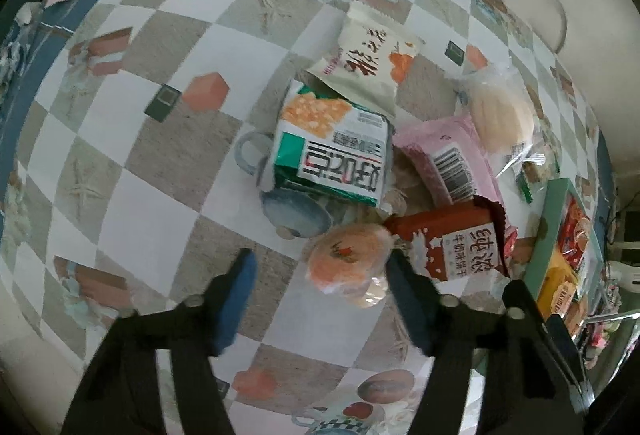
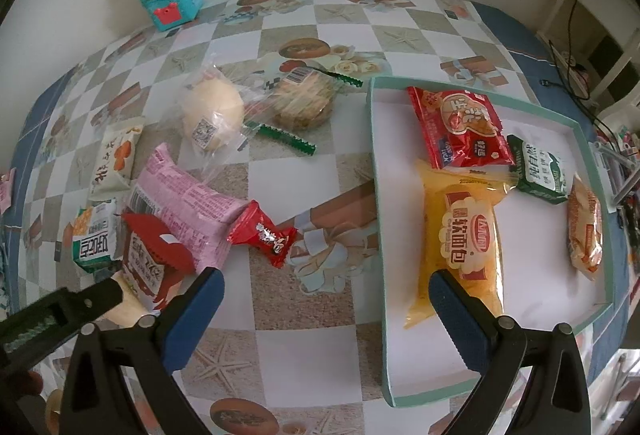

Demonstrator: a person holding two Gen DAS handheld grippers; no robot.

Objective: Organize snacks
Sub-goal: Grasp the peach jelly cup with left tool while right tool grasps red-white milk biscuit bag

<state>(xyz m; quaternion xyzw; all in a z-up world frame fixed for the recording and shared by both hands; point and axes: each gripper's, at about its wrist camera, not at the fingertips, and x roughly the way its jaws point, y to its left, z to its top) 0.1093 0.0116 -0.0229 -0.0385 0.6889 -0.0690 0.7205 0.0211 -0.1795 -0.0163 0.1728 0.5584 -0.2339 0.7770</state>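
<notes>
Pointing straight down at the checked tablecloth (image 1: 168, 163), the left gripper (image 1: 320, 275) stood with its blue pads part-way open, and the orange round snack (image 1: 348, 263) lay between them. The right-hand pad (image 1: 404, 299) looked close against the wrapper, though whether it pressed I could not tell; the left-hand pad (image 1: 238, 295) stood clear, so nothing was gripped.

Just beyond that snack sat the loose pile: a green and white packet (image 1: 332, 147), a cream packet (image 1: 368, 63) partly over it, a pink packet (image 1: 448, 159), a dark red biscuit packet (image 1: 460, 243) and a pale bun in clear wrap (image 1: 500, 111).

The right gripper (image 2: 326, 319) hung wide open and empty, near the edge of the green-rimmed tray (image 2: 378, 235). Inside the tray lay a yellow bread bag (image 2: 464, 235), a red packet (image 2: 460, 127), a small green packet (image 2: 540, 167) and an orange cake (image 2: 586, 227). A small red sweet (image 2: 262, 233) rested on the cloth beside the pink packet.
</notes>
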